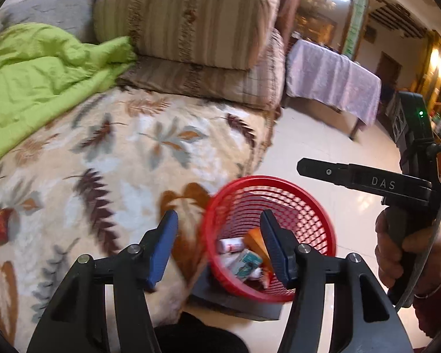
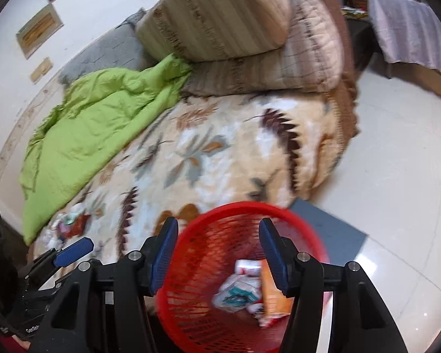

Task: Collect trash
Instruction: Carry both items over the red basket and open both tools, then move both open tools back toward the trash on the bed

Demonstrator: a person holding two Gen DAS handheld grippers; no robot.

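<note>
Nearest the lens, the left gripper (image 1: 219, 244) stood released, its blue pads wide apart and empty, poised above the red mesh basket (image 1: 323, 220). The right gripper (image 2: 217, 253) was likewise spread and held nothing, hanging over the same basket (image 2: 197, 309), which sat on the floor against the bed's near edge.

Inside the basket lay collected wrappers (image 2: 238, 294) and an orange packet (image 2: 275, 297). More trash remained: a small heap of crumpled wrappers (image 2: 72, 222) on the leaf-print blanket (image 2: 220, 153), near the bed's left edge, just below the green quilt (image 2: 97, 129).

That heap looked light, soft and crinkly, likely to crush rather than resist, and possibly slippery where the film was glossy. Pinching a bunched fold near the heap's middle seemed the safest hold. The pile was too blurred to give a sure long axis; it appeared to spread roughly along the bed's left edge, with no clear pointing end.
</note>
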